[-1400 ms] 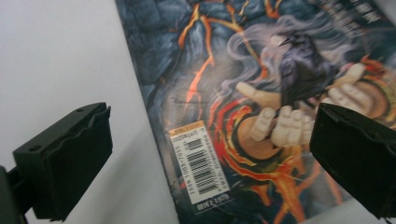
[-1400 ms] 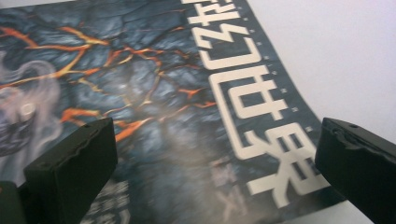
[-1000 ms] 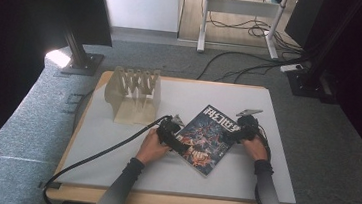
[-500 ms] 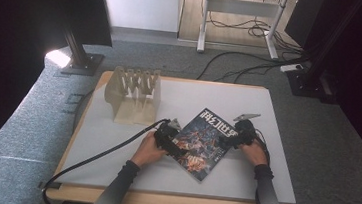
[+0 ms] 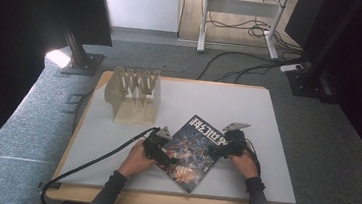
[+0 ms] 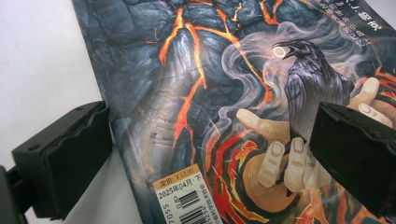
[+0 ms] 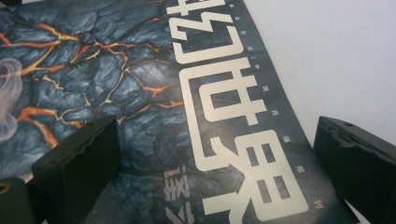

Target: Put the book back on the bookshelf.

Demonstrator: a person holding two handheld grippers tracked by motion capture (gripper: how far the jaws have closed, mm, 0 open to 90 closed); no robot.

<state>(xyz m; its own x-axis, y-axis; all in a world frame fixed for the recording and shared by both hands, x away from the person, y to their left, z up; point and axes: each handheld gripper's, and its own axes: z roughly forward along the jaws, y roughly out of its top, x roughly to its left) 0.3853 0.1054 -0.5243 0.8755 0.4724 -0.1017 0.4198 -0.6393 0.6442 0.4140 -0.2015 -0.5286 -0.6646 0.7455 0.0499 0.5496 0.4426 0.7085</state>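
A magazine (image 5: 192, 151) with a dark lava-and-raven cover lies flat on the white table top (image 5: 219, 98), turned at an angle. My left gripper (image 5: 157, 147) is at its left edge. In the left gripper view the gripper (image 6: 210, 158) is open, and the magazine (image 6: 196, 70) edge with the price sticker sits between its jaws. My right gripper (image 5: 228, 141) is at the magazine's right side. Seen in the right gripper view, this gripper (image 7: 219, 163) is open astride the title corner of the magazine (image 7: 140, 70).
A wooden slotted rack (image 5: 134, 95) stands at the back left of the table. A cable (image 5: 93, 161) trails off the front left edge. On the floor are a black stand base (image 5: 80, 62) at the left and a white desk frame (image 5: 240, 17) with cables behind.
Both grippers and the magazine have shifted toward the near left of the table. The magazine now lies closer to the front edge.
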